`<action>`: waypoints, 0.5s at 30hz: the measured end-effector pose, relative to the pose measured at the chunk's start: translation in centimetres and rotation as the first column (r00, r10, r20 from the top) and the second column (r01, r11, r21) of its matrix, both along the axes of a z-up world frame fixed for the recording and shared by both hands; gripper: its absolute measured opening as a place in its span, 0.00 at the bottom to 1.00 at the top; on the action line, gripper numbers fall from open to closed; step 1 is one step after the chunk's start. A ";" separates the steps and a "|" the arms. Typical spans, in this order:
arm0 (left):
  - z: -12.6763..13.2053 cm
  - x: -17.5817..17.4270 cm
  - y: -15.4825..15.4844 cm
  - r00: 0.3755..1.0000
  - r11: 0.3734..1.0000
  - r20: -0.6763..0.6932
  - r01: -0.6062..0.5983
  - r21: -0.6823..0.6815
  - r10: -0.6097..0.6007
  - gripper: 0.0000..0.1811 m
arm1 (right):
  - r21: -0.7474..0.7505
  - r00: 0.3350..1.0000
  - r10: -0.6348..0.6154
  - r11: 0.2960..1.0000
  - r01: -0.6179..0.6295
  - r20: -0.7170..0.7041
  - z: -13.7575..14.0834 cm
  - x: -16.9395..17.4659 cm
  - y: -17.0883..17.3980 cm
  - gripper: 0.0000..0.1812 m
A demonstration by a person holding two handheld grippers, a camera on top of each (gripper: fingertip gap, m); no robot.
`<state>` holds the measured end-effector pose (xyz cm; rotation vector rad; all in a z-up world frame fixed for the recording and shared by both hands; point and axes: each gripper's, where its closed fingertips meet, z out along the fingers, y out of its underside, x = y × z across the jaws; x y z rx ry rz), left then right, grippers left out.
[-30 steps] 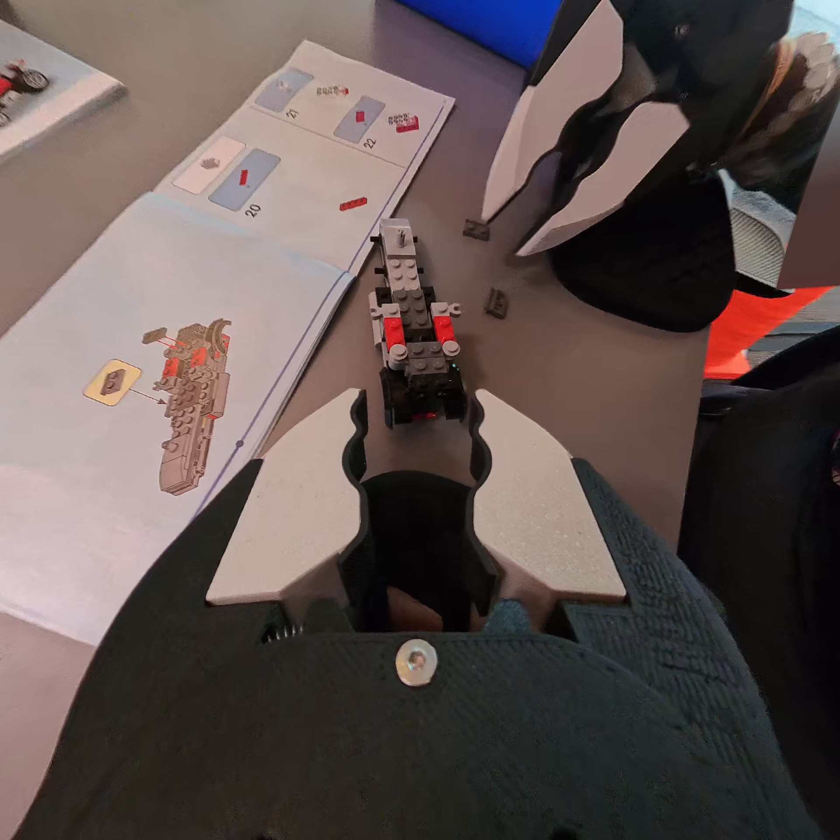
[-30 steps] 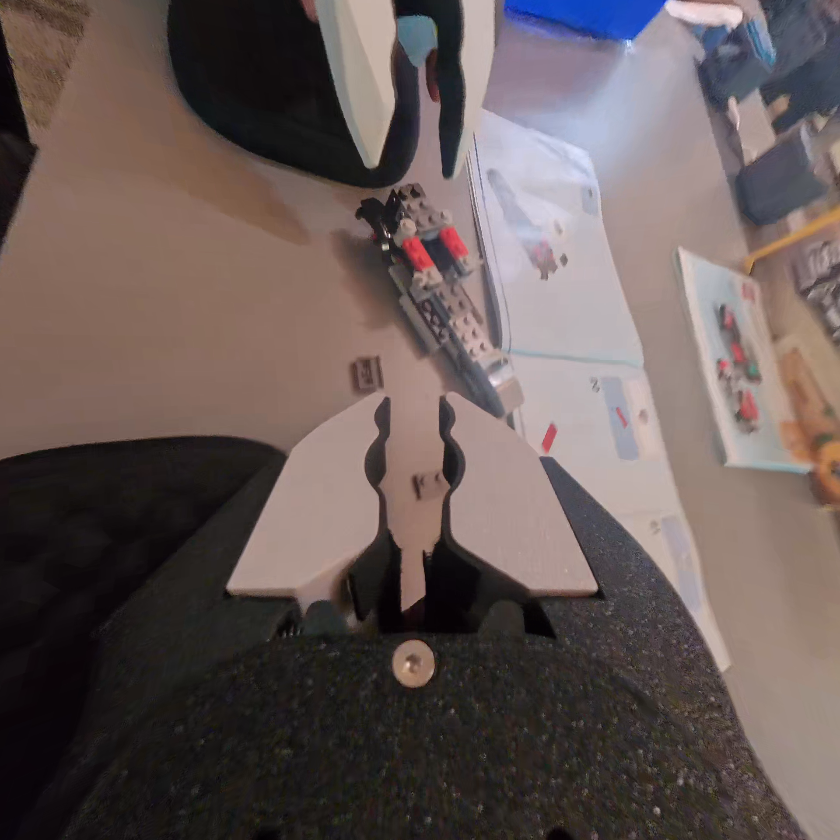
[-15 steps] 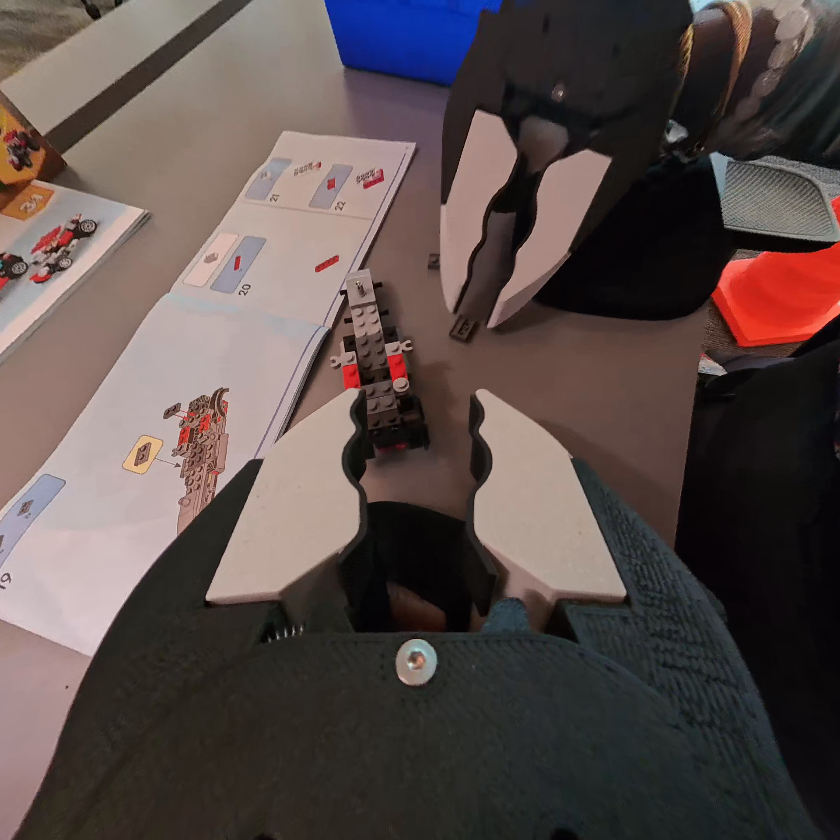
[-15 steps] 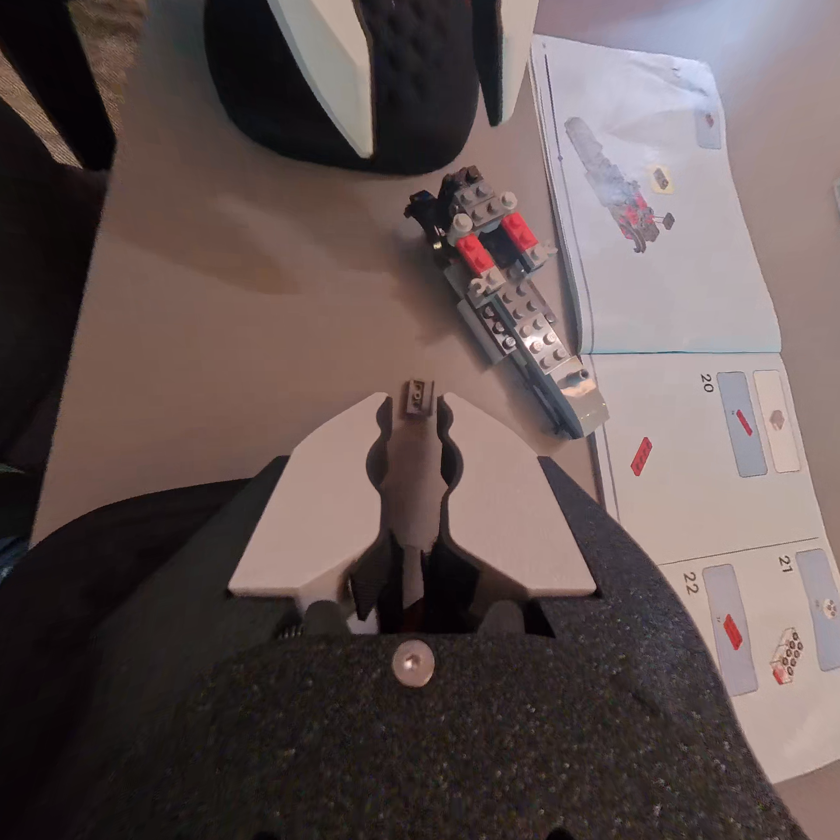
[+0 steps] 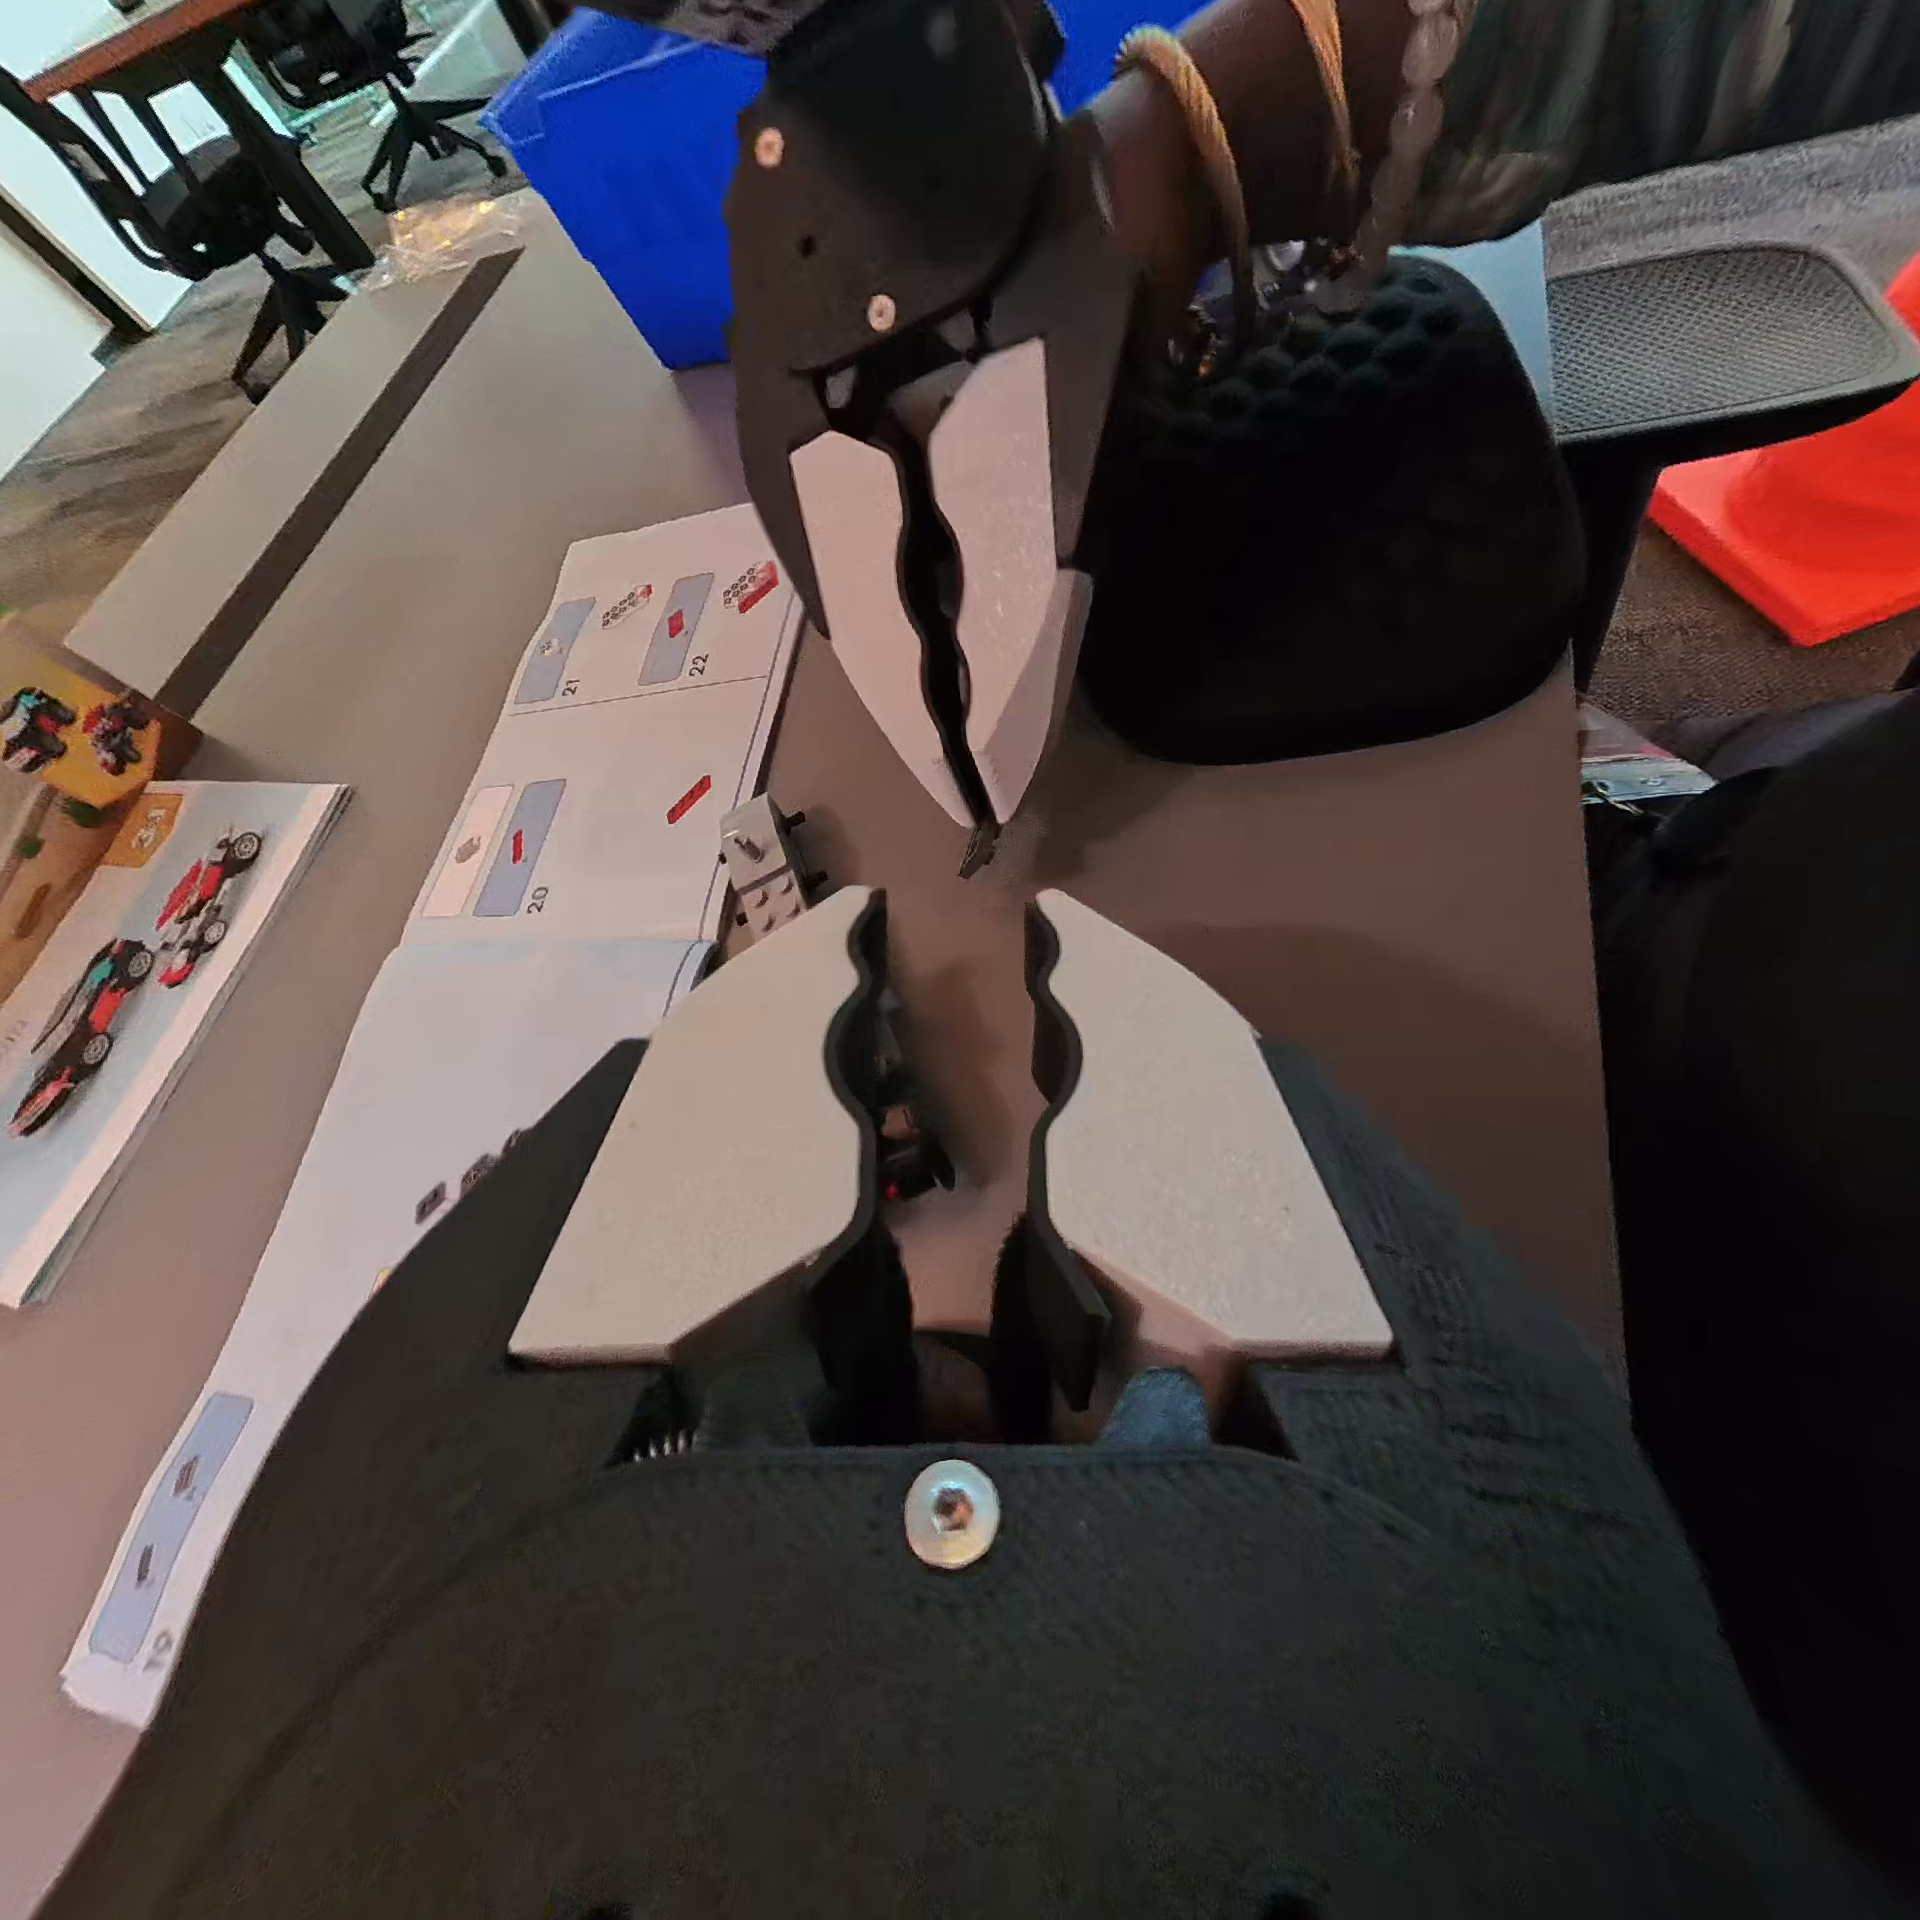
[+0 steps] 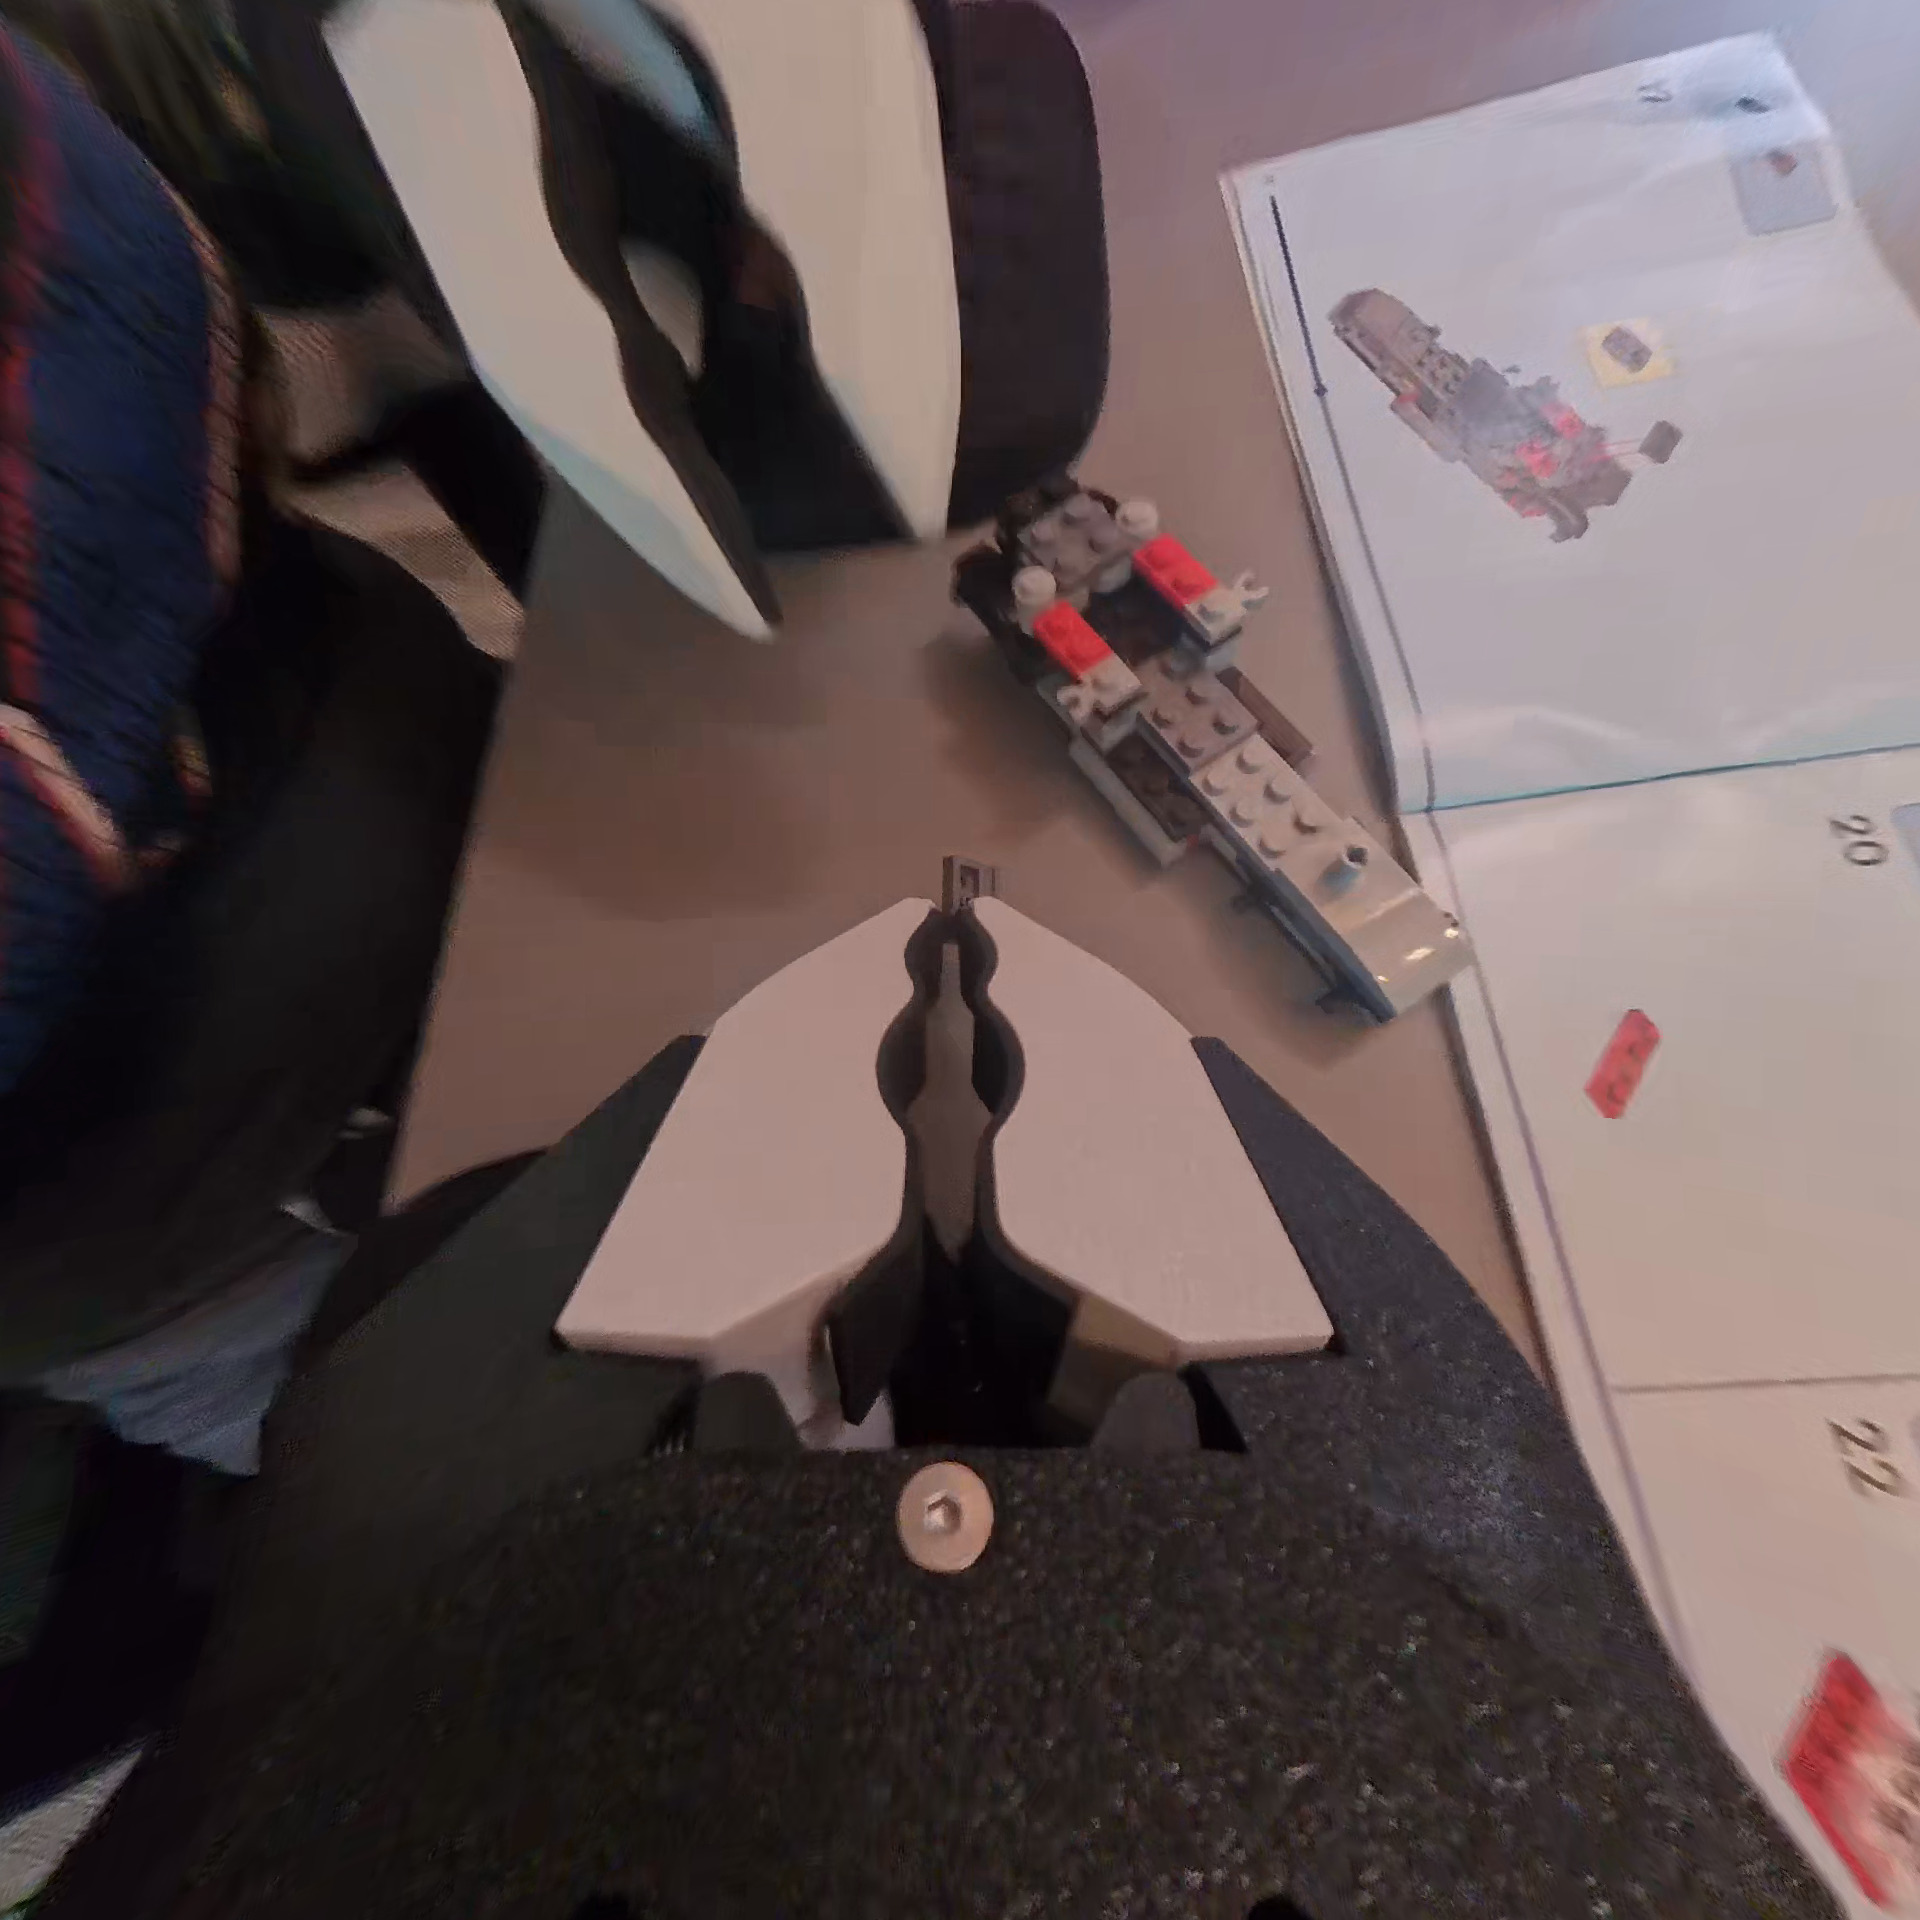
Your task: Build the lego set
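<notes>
- The right tool [image 6: 958, 906] is pinching a small grey plate [image 6: 966, 883], lifted beside the half-built model [image 6: 1195, 748].
- The left tool [image 5: 954, 914] is hanging apart near the model; next, I'd guess, it should steady it for pressing.

Your right tongs [image 6: 958, 904] are pinching shut on a small grey piece [image 6: 966, 881], tips pointing down above the counter [image 6: 675, 769]; your left tongs [image 5: 954, 904] are gaping open just opposite.
</notes>
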<state>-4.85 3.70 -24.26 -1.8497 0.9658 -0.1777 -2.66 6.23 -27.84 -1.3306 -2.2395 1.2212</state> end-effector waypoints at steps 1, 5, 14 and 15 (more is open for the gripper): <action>-0.1 0.3 0.1 1.000 1.000 -0.008 0.010 -0.003 -0.010 0.12 | -0.083 1.000 0.008 0.997 -0.007 0.013 0.7 0.1 -0.5 0.01; -0.5 1.7 0.1 0.998 0.997 -0.002 0.069 -0.031 -0.069 0.09 | -0.386 0.991 0.092 0.921 -0.048 0.095 3.1 0.8 -2.3 0.02; 0.2 3.5 -1.1 0.977 0.983 0.160 0.159 -0.096 -0.142 0.03 | -0.453 0.964 0.214 0.883 -0.121 0.159 4.2 1.3 -4.0 0.01; 0.1 3.6 -1.2 0.975 0.981 0.172 0.161 -0.110 -0.141 0.03 | -0.446 0.962 0.217 0.886 -0.124 0.164 4.2 1.3 -4.1 0.01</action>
